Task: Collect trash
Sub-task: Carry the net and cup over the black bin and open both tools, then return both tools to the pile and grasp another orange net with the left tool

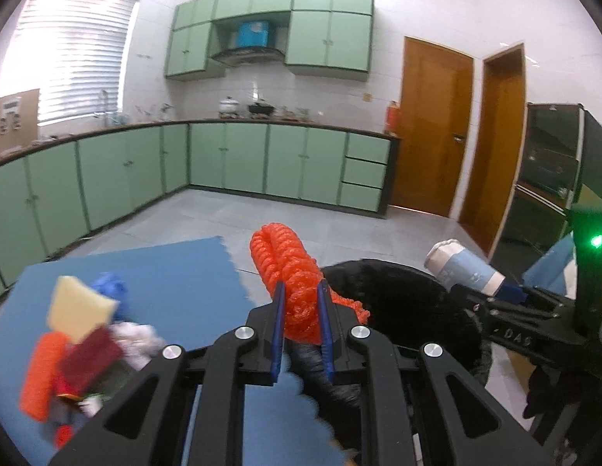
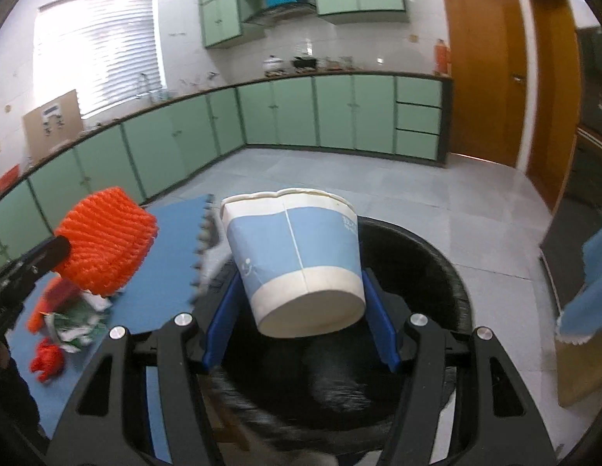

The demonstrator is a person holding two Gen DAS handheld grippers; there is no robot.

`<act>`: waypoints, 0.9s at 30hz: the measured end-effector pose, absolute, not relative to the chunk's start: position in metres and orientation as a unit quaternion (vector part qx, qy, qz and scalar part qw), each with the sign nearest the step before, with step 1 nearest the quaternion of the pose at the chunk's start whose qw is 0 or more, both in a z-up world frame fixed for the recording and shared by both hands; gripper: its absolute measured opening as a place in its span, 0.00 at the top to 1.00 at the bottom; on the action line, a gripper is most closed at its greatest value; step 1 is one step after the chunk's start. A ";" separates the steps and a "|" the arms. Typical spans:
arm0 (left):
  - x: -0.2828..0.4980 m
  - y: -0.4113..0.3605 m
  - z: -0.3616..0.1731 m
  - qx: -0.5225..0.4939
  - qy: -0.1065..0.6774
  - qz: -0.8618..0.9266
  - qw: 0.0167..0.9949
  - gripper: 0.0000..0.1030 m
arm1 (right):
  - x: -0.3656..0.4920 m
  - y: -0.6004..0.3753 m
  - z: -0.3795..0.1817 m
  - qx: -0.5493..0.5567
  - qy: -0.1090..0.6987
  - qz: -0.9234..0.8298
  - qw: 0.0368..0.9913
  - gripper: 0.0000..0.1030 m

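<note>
My left gripper [image 1: 301,291] is shut on an orange foam net [image 1: 289,268], held at the left rim of a black-lined trash bin [image 1: 402,291]. The net also shows in the right wrist view [image 2: 105,240]. My right gripper [image 2: 301,275] is shut on a blue-and-white paper cup [image 2: 297,248], held on its side above the bin [image 2: 437,272]. The cup also shows in the left wrist view [image 1: 464,266]. More trash lies on a blue mat [image 1: 165,272]: a yellow sponge [image 1: 79,306], a dark red piece [image 1: 89,357], an orange net [image 1: 40,372], crumpled white paper [image 1: 136,339].
Green kitchen cabinets [image 1: 223,155] line the far walls. Two brown doors [image 1: 433,124] stand at the right, with a dark glass cabinet [image 1: 553,171] beside them. Grey tiled floor [image 1: 301,217] lies beyond the mat. A blue cloth [image 2: 588,291] hangs at the right.
</note>
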State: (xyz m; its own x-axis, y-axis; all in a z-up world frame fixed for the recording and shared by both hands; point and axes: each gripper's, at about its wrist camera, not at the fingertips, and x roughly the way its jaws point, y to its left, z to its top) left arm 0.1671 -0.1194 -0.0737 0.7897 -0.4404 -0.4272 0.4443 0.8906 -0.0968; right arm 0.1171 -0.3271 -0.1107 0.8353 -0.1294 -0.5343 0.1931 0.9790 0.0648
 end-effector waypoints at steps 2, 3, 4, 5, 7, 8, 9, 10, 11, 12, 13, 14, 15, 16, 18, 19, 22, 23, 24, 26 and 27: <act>0.175 -0.142 -0.081 0.008 0.231 -0.248 0.941 0.85 | 0.120 -0.343 -0.121 0.058 0.281 -0.097 0.953 0.43; 0.174 -0.151 -0.084 0.008 0.235 -0.252 0.939 0.85 | 0.122 -0.351 -0.127 0.060 0.285 -0.103 0.951 0.43; 0.179 -0.162 -0.089 0.010 0.242 -0.259 0.935 0.85 | 0.121 -0.354 -0.132 0.061 0.287 -0.106 0.950 0.42; 0.183 -0.171 -0.093 0.011 0.248 -0.264 0.932 0.85 | 0.123 -0.362 -0.139 0.064 0.292 -0.111 0.948 0.42; 0.189 -0.185 -0.101 0.013 0.260 -0.272 0.926 0.85 | 0.126 -0.371 -0.149 0.068 0.299 -0.118 0.945 0.42; 0.192 -0.193 -0.106 0.015 0.266 -0.276 0.923 0.85 | 0.128 -0.376 -0.155 0.068 0.303 -0.121 0.943 0.42; 0.195 -0.200 -0.110 0.018 0.272 -0.283 0.920 0.84 | 0.130 -0.379 -0.158 0.069 0.306 -0.123 0.942 0.40; 0.198 -0.204 -0.114 0.021 0.278 -0.286 0.917 0.83 | 0.132 -0.384 -0.163 0.068 0.310 -0.128 0.940 0.40; 0.200 -0.208 -0.118 0.023 0.284 -0.285 0.915 0.81 | 0.134 -0.388 -0.167 0.066 0.312 -0.135 0.938 0.37; 0.203 -0.211 -0.122 0.020 0.290 -0.285 0.913 0.76 | 0.136 -0.389 -0.170 0.065 0.315 -0.138 0.937 0.30; 0.206 -0.212 -0.124 0.019 0.297 -0.284 0.911 0.67 | 0.137 -0.391 -0.174 0.062 0.316 -0.144 0.936 0.27; 0.207 -0.211 -0.125 0.018 0.301 -0.282 0.911 0.63 | 0.137 -0.392 -0.175 0.060 0.316 -0.149 0.935 0.26; 0.208 -0.208 -0.126 0.015 0.304 -0.278 0.911 0.60 | 0.136 -0.392 -0.177 0.060 0.317 -0.151 0.934 0.23; 0.208 -0.205 -0.125 0.012 0.304 -0.276 0.912 0.59 | 0.136 -0.391 -0.178 0.059 0.317 -0.153 0.934 0.19; 0.208 -0.198 -0.123 0.012 0.300 -0.268 0.915 0.56 | 0.132 -0.386 -0.178 0.053 0.312 -0.158 0.935 0.16; 0.207 -0.192 -0.120 0.013 0.297 -0.262 0.918 0.55 | 0.131 -0.383 -0.177 0.051 0.310 -0.157 0.936 0.14; 0.199 -0.168 -0.112 0.016 0.283 -0.238 0.929 0.49 | 0.125 -0.366 -0.169 0.051 0.304 -0.149 0.939 0.13; 0.196 -0.160 -0.110 0.016 0.280 -0.233 0.931 0.48 | 0.123 -0.359 -0.166 0.054 0.300 -0.143 0.941 0.13; 0.193 -0.151 -0.106 0.017 0.275 -0.228 0.934 0.47 | 0.122 -0.350 -0.162 0.057 0.296 -0.135 0.944 0.13; 0.186 -0.126 -0.100 0.023 0.264 -0.211 0.941 0.47 | 0.121 -0.334 -0.155 0.060 0.290 -0.122 0.947 0.13; 0.180 -0.112 -0.096 0.027 0.257 -0.198 0.946 0.47 | 0.122 -0.321 -0.150 0.061 0.285 -0.110 0.950 0.13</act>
